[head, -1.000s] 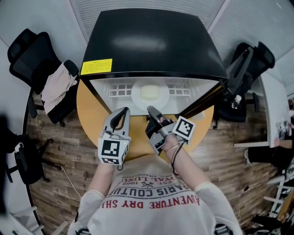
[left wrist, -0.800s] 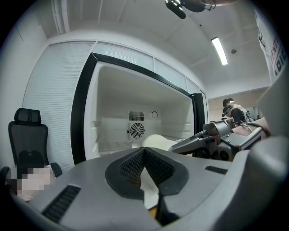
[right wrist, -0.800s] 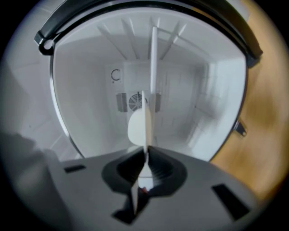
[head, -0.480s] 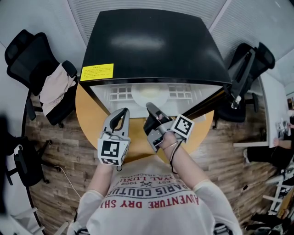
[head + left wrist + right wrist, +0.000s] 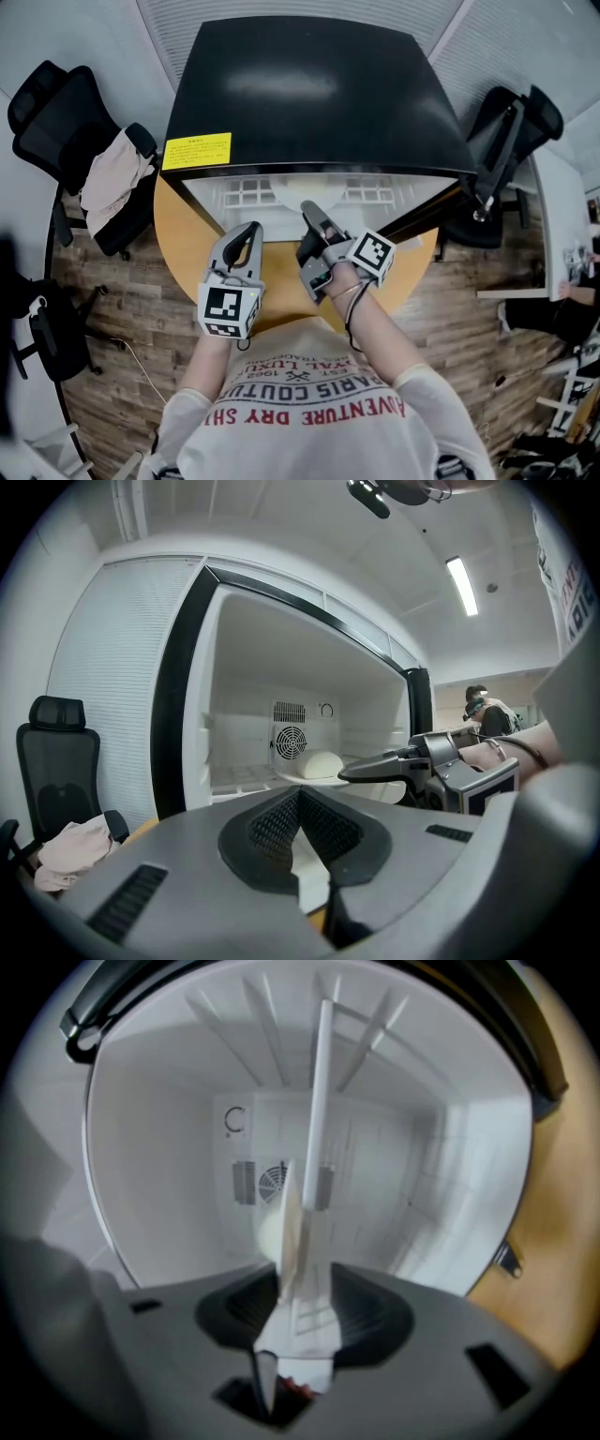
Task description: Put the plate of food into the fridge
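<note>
Your left tool (image 5: 249, 228) is hovering closed and empty above the wooden surface (image 5: 183, 246), in front of the open fridge (image 5: 309, 84). The plate (image 5: 300, 778) with its pale round food (image 5: 320, 761) is sitting inside on the shelf (image 5: 234, 780). Your right tool (image 5: 312, 211) has just been opening its jaws, and the plate's rim is lying loose between them. I think you are best drawing straight back now, without hooking the rim.

Fridge (image 5: 309, 94) mouth open at the table's (image 5: 183, 248) far edge. Door (image 5: 417, 214) stands out at right and blocks that side. Plate (image 5: 292, 192) takes the shelf (image 5: 242, 192) centre; both shelf ends free.
</note>
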`<control>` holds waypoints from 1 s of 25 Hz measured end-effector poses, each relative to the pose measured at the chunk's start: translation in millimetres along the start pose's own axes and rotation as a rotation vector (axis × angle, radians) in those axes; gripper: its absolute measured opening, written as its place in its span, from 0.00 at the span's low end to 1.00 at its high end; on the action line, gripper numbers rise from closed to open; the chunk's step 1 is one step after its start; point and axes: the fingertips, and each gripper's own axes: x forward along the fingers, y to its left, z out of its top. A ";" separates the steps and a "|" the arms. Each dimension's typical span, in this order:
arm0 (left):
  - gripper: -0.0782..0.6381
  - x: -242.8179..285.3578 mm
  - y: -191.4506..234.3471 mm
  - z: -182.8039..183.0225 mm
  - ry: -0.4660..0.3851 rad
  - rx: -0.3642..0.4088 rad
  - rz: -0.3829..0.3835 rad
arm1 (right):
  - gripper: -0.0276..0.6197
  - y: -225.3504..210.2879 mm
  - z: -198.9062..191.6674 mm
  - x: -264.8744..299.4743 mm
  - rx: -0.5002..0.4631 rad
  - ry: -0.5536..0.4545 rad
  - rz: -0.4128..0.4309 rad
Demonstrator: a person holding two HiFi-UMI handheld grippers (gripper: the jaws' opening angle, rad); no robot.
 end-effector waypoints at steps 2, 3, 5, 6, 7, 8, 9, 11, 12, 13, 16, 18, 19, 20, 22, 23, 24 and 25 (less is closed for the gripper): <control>0.15 0.6 -0.5 -0.5 0.002 0.001 -0.001 | 0.34 0.6 0.6 0.7 -0.012 0.001 -0.003; 0.15 1.1 -1.2 -0.4 0.002 0.002 -0.001 | 0.34 0.9 0.6 1.0 -0.011 0.001 -0.002; 0.15 1.6 -3.1 0.8 -0.001 0.005 -0.003 | 0.34 1.2 0.3 0.9 -0.008 0.002 -0.002; 0.15 1.5 -4.2 1.6 -0.002 0.007 -0.004 | 0.34 1.3 0.0 0.6 -0.012 0.005 -0.004; 0.15 1.2 -5.3 2.3 -0.003 0.009 -0.005 | 0.34 1.5 -0.3 0.2 -0.018 0.010 -0.006; 0.15 0.8 -6.3 3.0 -0.003 0.012 -0.005 | 0.34 1.9 -0.5 -0.3 -0.025 0.015 -0.005; 0.15 0.3 -7.2 3.6 -0.004 0.015 -0.005 | 0.34 2.6 -0.3 -1.2 -0.028 0.019 -0.002; 0.15 -0.6 -8.8 4.8 -0.007 0.018 -0.003 | 0.34 4.9 0.0 -4.2 -0.032 0.021 0.011; 0.15 -1.2 -9.8 5.3 -0.008 0.019 -0.002 | 0.34 6.4 -0.2 -6.7 -0.033 0.021 0.016; 0.15 -2.1 -11.1 5.6 -0.008 0.021 0.000 | 0.34 7.9 -0.9 -10.1 -0.035 0.020 0.021; 0.15 -5.6 -17.0 6.5 -0.011 0.021 0.002 | 0.33 12.7 -4.3 -23.8 -0.059 0.025 0.032; 0.15 -8.8 -22.9 7.2 -0.013 0.021 0.000 | 0.17 15.2 -5.7 -34.6 -0.114 0.036 0.030; 0.15 -10.8 -26.2 7.7 -0.015 0.024 -0.001 | 0.10 16.9 -5.6 -40.1 -0.152 0.038 0.031; 0.15 -12.8 -29.7 8.4 -0.017 0.027 -0.001 | 0.09 18.3 -5.1 -45.6 -0.195 0.039 0.031; 0.15 -16.2 -37.3 9.9 -0.021 0.030 -0.004 | 0.09 18.0 -4.7 -57.2 -0.271 0.042 0.011; 0.15 -17.4 -41.2 10.6 -0.023 0.030 -0.005 | 0.09 16.7 -5.9 -62.9 -0.296 0.046 -0.007; 0.15 -18.5 -44.9 11.1 -0.024 0.029 -0.007 | 0.09 14.7 -8.9 -68.3 -0.317 0.056 -0.025; 0.15 -19.6 -48.6 11.5 -0.024 0.028 -0.008 | 0.09 12.7 -13.5 -72.9 -0.341 0.075 -0.040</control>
